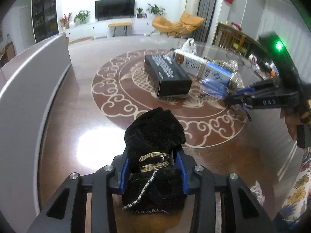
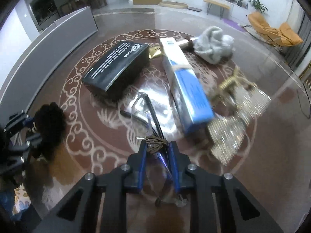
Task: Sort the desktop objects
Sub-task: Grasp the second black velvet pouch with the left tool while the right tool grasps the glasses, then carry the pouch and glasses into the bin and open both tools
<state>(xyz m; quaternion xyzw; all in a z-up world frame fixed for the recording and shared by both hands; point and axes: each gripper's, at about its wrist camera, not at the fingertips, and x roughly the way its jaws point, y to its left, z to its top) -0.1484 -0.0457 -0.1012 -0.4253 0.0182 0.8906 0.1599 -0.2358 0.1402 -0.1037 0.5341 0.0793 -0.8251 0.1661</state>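
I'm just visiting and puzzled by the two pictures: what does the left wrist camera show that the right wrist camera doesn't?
Only the left wrist view shows, close up, the black fuzzy cloth pinched in the left gripper, tied with tan cord.

Only the right wrist view shows the right gripper shut on clear glasses, plus a grey crumpled cloth and shiny gold things.

Both show the patterned table, the black box and the blue-and-white box.
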